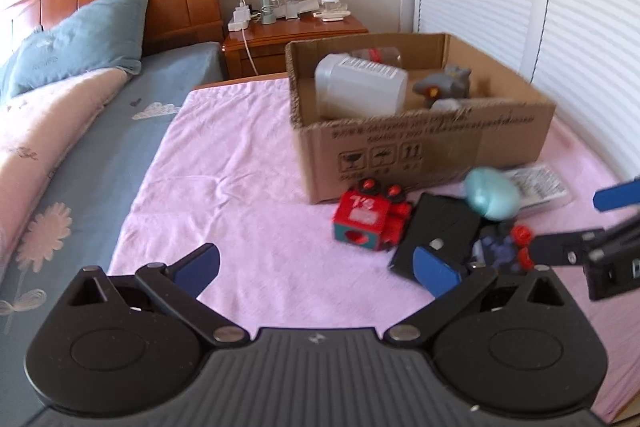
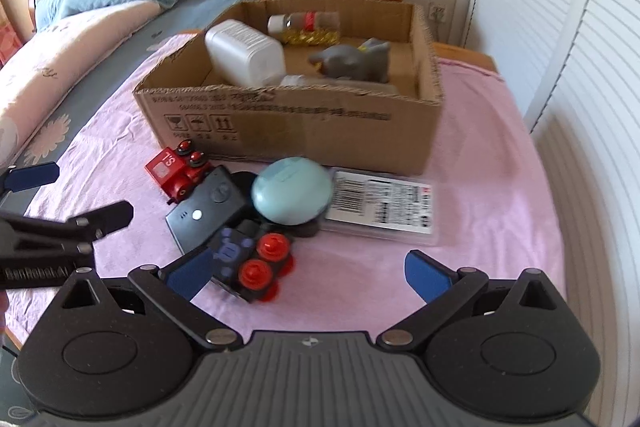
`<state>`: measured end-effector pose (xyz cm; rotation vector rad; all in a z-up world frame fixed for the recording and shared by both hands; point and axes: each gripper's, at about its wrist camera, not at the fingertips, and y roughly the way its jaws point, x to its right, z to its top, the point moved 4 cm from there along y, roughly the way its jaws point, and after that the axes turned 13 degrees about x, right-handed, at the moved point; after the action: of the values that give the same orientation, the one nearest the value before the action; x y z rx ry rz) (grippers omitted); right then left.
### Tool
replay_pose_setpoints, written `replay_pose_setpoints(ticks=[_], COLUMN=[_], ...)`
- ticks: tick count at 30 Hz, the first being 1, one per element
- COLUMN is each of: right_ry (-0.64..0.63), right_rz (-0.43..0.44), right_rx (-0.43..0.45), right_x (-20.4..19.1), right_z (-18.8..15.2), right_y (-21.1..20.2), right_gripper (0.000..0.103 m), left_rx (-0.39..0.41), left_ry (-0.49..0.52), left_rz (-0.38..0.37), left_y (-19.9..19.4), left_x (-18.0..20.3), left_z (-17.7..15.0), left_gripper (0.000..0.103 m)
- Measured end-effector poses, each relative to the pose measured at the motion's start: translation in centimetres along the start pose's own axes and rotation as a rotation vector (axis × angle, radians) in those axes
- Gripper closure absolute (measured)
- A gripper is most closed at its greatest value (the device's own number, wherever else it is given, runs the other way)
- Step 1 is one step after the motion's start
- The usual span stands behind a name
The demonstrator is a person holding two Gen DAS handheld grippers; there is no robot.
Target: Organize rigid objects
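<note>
where a pink cloth covers the table beside the bed, an open brown cardboard box stands with a white plastic jug, a grey toy animal and a small clear bottle with a red band lying inside it. just in front of the box, on the cloth, sits a cluster of loose things: a red toy train block with red-and-black wheels, a flat black rectangular device touching it, a pale teal egg-shaped case resting partly on the device, a clear blister pack with a printed label beside the case, and a black toy block with red wheels nearest the cameras. the right gripper hangs with its jaws spread wide, its left blue pad beside the black toy block, gripping nothing. the left gripper is also spread fully wide and empty over bare cloth, left of the cluster.
</note>
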<state>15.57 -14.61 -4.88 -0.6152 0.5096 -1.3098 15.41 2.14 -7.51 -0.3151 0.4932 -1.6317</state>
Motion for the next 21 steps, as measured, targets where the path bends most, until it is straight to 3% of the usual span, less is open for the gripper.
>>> replay_pose_setpoints(ticks=[7, 11, 16, 21], right_ry=[0.0, -0.004, 0.004, 0.019], right_rz=[-0.008, -0.037, -0.071, -0.105], right_rx=[-0.06, -0.076, -0.092, -0.097], right_x=[-2.4, -2.9, -2.9, -1.8], right_z=[0.1, 0.0, -0.6, -1.3], right_y=[2.8, 3.8, 4.7, 4.6], right_gripper=[0.0, 0.0, 0.0, 0.0], left_rx=[-0.014, -0.024, -0.035, -0.03], left_ry=[-0.007, -0.068, -0.141, -0.122], left_rz=[0.014, -0.009, -0.049, -0.069], left_y=[0.4, 0.7, 1.1, 1.0], left_x=[-1.6, -3.0, -3.6, -2.9], left_z=[-0.7, -1.1, -1.4, -1.3], left_gripper=[0.001, 0.001, 0.001, 0.001])
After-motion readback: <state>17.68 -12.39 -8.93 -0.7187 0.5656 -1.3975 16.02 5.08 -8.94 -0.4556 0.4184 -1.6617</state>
